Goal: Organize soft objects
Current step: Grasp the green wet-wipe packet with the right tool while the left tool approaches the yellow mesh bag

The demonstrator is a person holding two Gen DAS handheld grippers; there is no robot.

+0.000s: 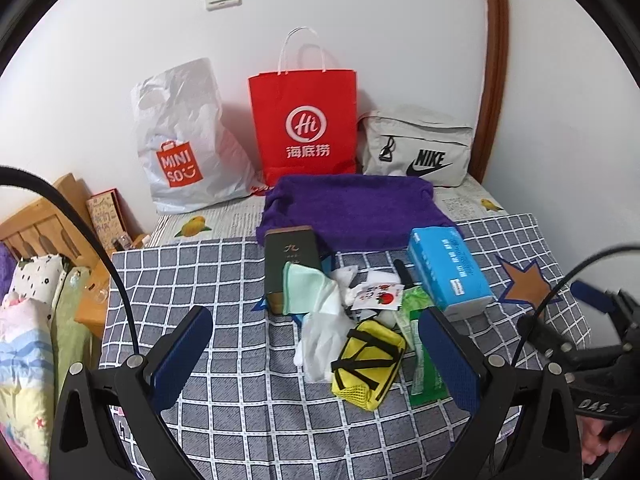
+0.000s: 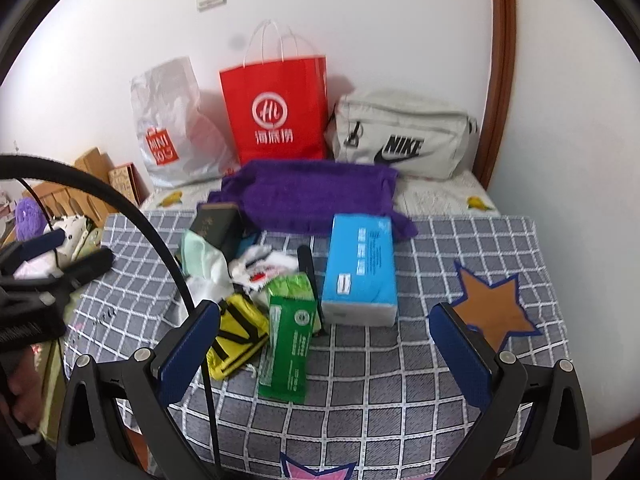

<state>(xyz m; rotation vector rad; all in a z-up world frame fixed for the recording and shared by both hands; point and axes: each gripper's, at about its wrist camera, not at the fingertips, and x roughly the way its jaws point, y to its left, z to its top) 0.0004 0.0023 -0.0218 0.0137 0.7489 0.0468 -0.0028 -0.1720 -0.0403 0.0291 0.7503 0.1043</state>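
Both grippers are hovering above the near part of a bed covered with a grey checked blanket (image 1: 208,280), and both are holding nothing. The left gripper (image 1: 316,356) is keeping its blue fingers (image 1: 180,360) spread wide, and the right gripper (image 2: 324,356) is also holding its fingers (image 2: 188,352) spread wide apart.

The blue tissue pack (image 2: 360,268) is lying in the middle of the blanket, and I am using it as the landmark. Just to the left of it, a pile of soft objects is lying together: a green packet (image 2: 286,344) near its front left corner, a yellow mesh pouch (image 1: 368,364) with black straps further left, a white glove (image 1: 320,340), a mint green cloth (image 1: 304,284), and a small white sachet (image 1: 378,294) with a red picture. A dark green box (image 1: 290,260) is lying at the far left of this pile, partly under the mint cloth. A black thin object (image 2: 308,268) is touching the left side of the tissue pack; what it is, I cannot tell.

Behind the tissue pack a purple towel (image 1: 352,208) is lying flat. Further behind, against the wall, three bags are standing: a white Miniso plastic bag (image 1: 180,140), a red paper bag (image 1: 304,120) and a grey Nike bag (image 1: 416,144).

To the right of the tissue pack, a brown star (image 2: 492,304) is printed on the blanket.
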